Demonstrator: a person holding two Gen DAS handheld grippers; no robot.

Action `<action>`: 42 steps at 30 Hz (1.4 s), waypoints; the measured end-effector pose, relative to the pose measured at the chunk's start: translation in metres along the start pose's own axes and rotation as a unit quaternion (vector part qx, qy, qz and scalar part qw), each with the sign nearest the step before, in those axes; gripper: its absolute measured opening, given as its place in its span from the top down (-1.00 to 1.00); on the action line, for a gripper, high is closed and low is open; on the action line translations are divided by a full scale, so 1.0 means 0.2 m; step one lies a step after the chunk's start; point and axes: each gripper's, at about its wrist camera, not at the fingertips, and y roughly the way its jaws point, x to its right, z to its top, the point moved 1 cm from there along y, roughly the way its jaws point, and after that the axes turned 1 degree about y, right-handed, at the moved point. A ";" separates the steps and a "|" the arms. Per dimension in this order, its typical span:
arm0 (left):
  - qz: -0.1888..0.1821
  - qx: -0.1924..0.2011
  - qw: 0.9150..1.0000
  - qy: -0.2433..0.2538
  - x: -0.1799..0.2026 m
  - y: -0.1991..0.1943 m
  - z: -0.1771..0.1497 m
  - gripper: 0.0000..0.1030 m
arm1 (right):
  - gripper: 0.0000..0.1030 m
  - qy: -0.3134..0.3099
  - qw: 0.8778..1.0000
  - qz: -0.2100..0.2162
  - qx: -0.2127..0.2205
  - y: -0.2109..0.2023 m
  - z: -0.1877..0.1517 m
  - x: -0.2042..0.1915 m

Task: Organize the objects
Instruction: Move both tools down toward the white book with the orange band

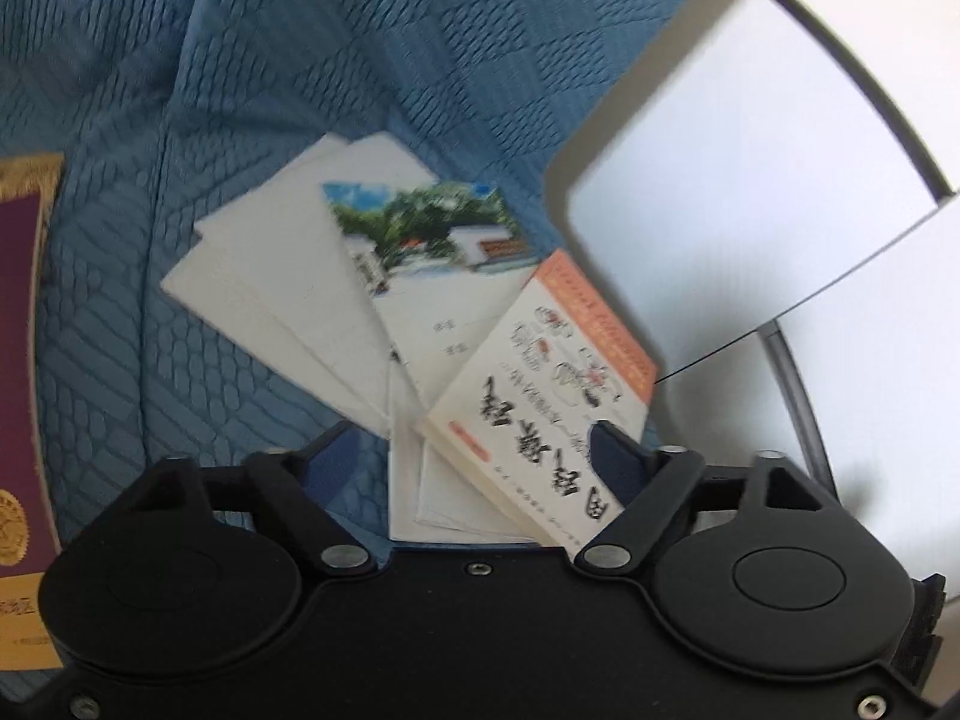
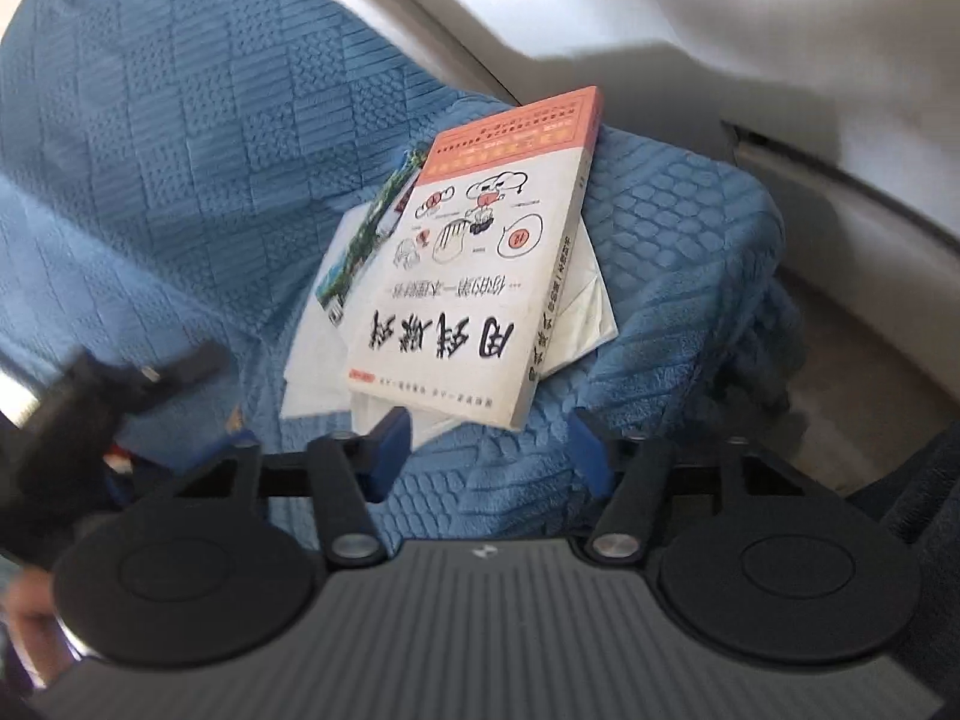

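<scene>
Left gripper point(image 1: 474, 450) stands spread over the near edges of a fanned pile on the blue cover point(image 1: 240, 90), its right finger against the book point(image 1: 540, 384), no pinch evident; right gripper point(image 2: 486, 444) is likewise spread, empty, just short of the book's near corner, apparently so both can square the pile. The book point(image 2: 474, 264) lies topmost, askew across the photo booklet point(image 1: 432, 252) and white sheets point(image 1: 270, 276), overhanging them. Farther left lies a maroon certificate point(image 1: 18, 360), well apart, probably awaiting gathering.
</scene>
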 end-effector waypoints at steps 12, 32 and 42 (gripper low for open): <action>-0.051 -0.006 0.997 -0.064 -0.11 0.24 0.08 -0.17 | 0.26 0.071 0.996 0.057 0.007 0.07 0.08 0.07; 0.011 -0.046 0.999 0.016 -0.04 0.37 0.07 0.46 | 0.05 0.172 0.979 0.104 -0.015 0.14 0.11 0.21; 0.030 -0.044 0.998 0.016 -0.03 0.36 0.08 0.45 | 0.05 0.231 0.954 0.191 -0.005 0.13 0.12 0.27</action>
